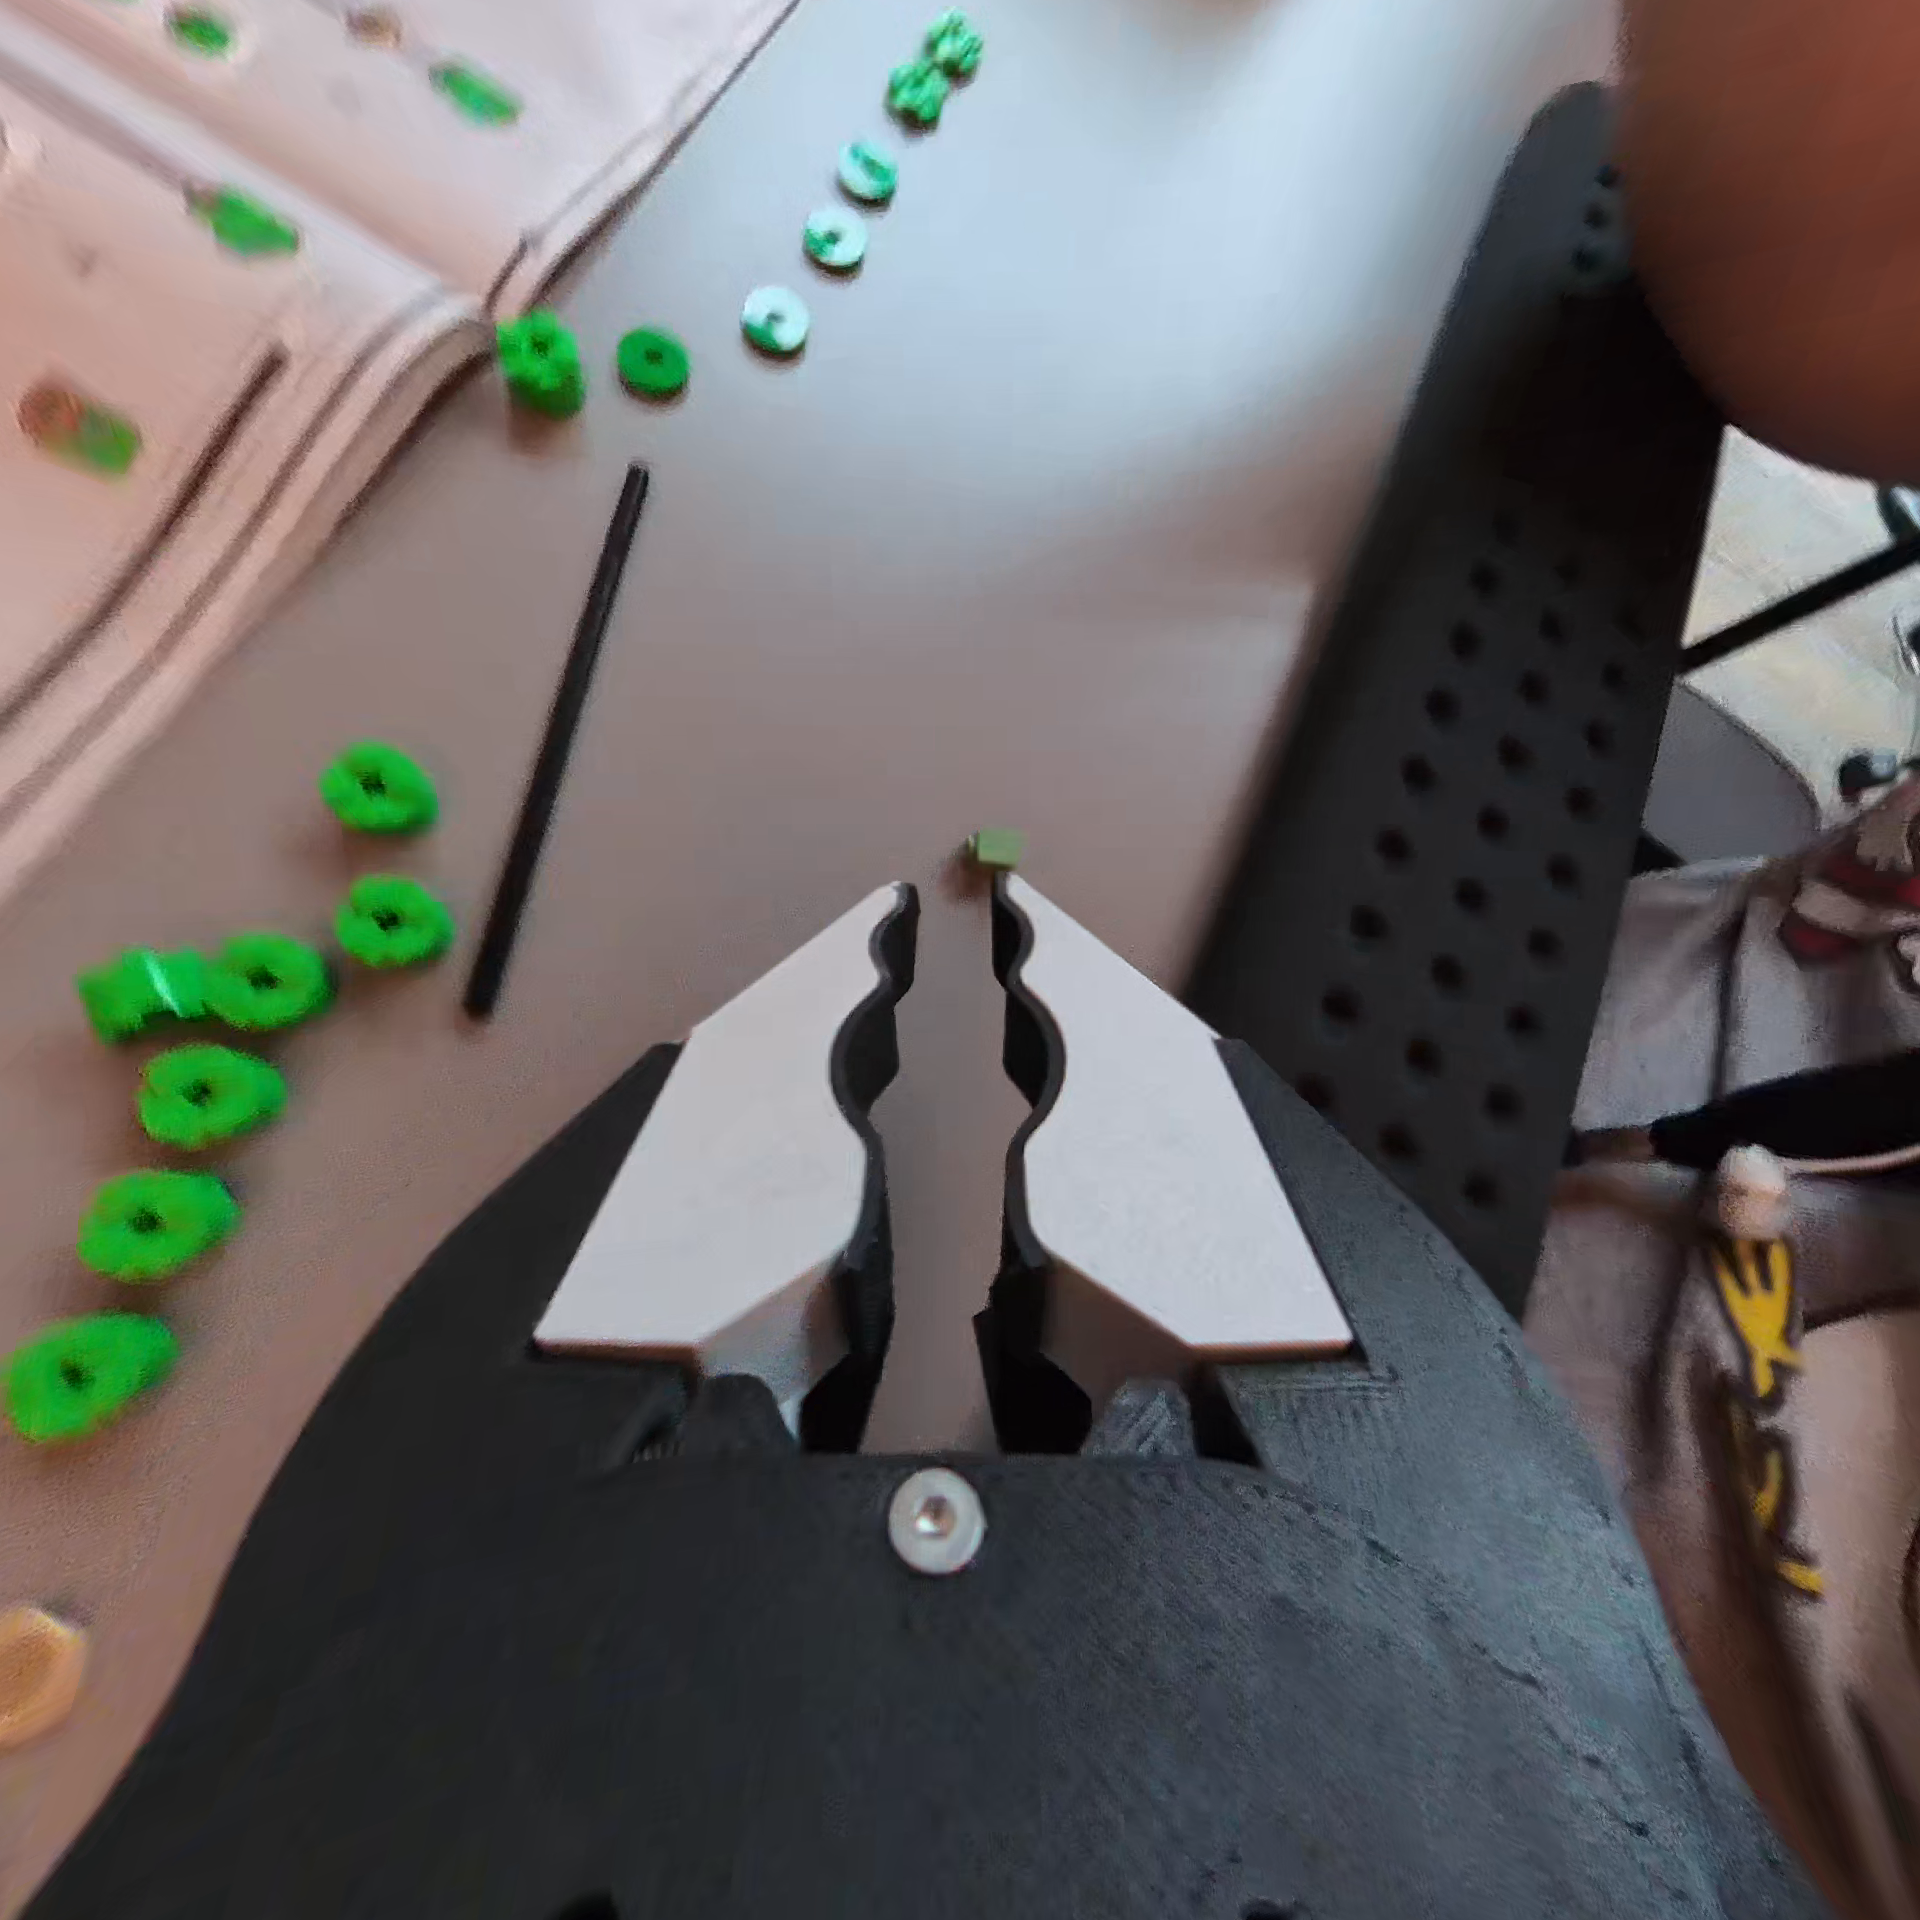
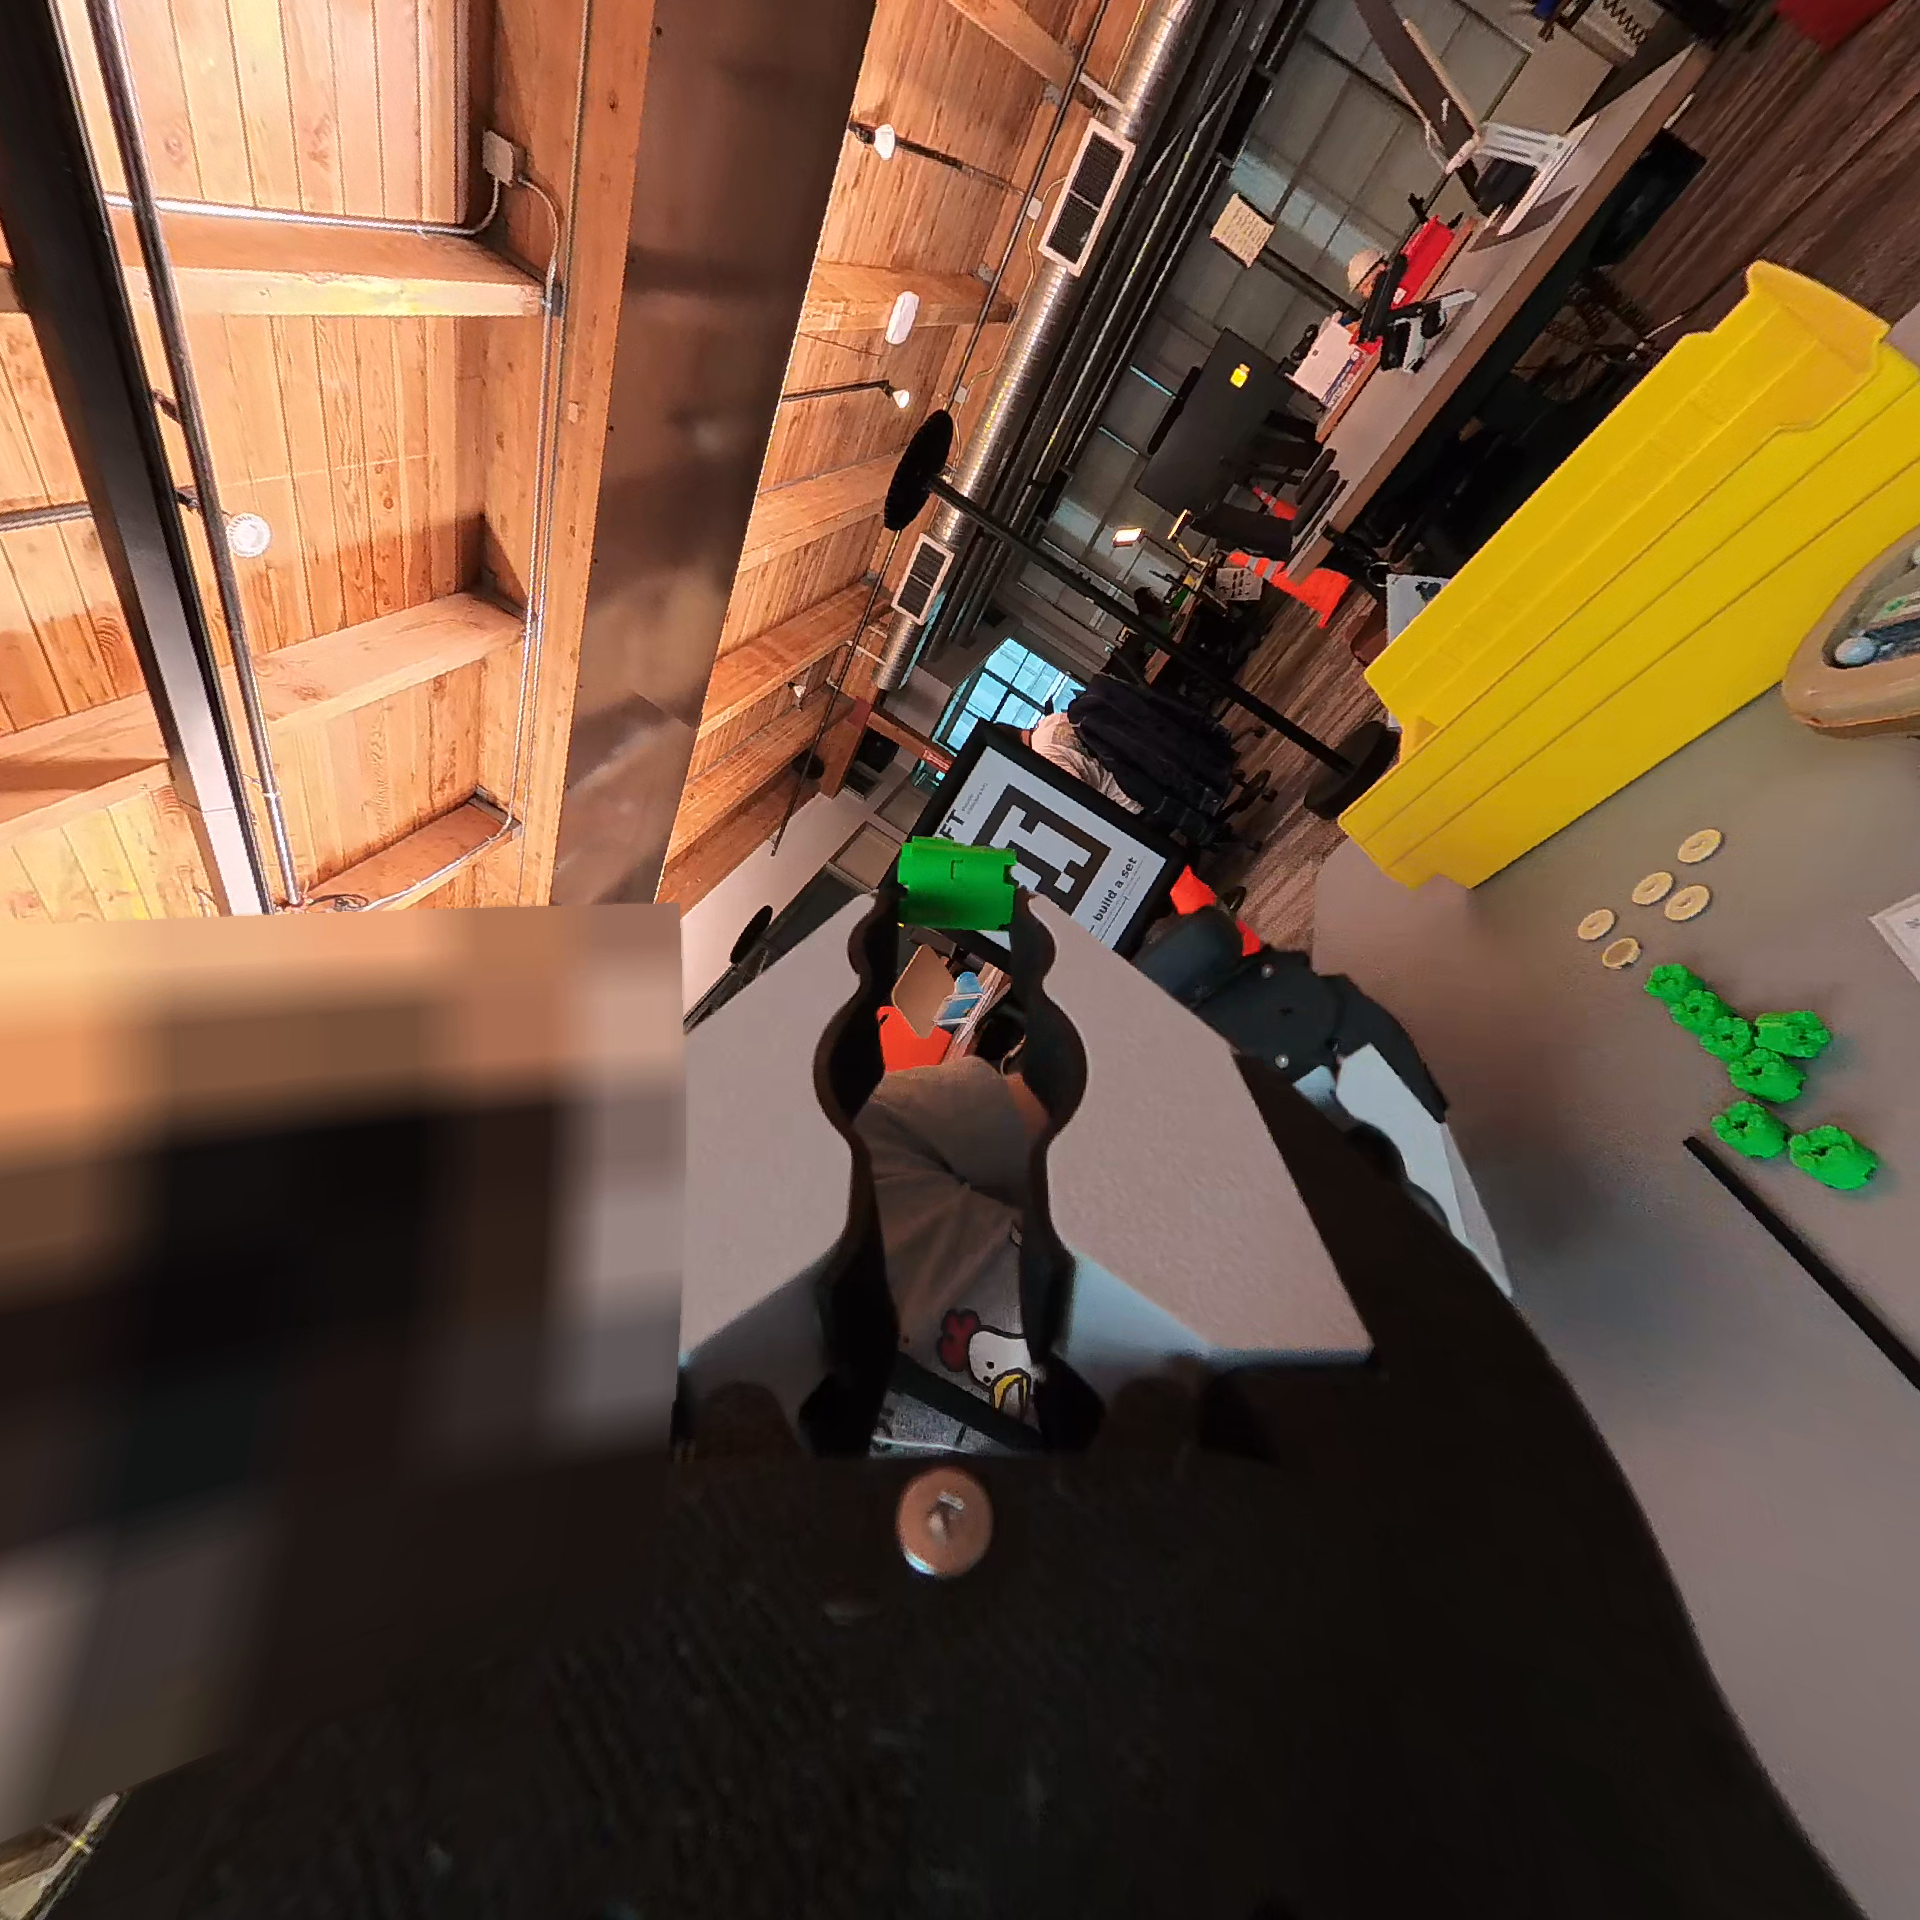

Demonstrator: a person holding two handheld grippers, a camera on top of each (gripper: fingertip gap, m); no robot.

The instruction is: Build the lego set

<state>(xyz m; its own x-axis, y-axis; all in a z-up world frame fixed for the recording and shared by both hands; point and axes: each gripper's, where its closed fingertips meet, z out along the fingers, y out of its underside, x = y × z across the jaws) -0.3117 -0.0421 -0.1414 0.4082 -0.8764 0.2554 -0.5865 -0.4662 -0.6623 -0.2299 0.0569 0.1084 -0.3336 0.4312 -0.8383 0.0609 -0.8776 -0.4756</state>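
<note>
Hovering over the grey table (image 1: 935, 623), the left gripper (image 1: 954, 891) points down at the work surface with a narrow gap between its fingertips and nothing between them, so it is released; a tiny olive-green piece (image 1: 995, 847) lies on the table just beyond the tip of one finger. To one side of this gripper lies a thin black rod (image 1: 556, 743), and beyond the rod a loose curve of bright green round lego pieces (image 1: 379, 788) runs along the table, with a second row of green and pale round pieces (image 1: 774, 320) farther off near an open instruction booklet (image 1: 260, 312). A black perforated gripper body (image 1: 1475, 779) crosses the other side of the left wrist view (motion blur softens most detail here). Raised off the table and tilted toward the wooden ceiling (image 2: 364, 416), the right gripper (image 2: 956, 896) is clenched on a small green lego brick (image 2: 954, 883), which sits pinched at the very fingertips, well above the surface. In the right wrist view the table edge carries a cluster of green pieces (image 2: 1756, 1060), five tan round discs (image 2: 1652, 888), the black rod (image 2: 1808, 1262) and, behind them, a stack of yellow bins (image 2: 1662, 582).
</note>
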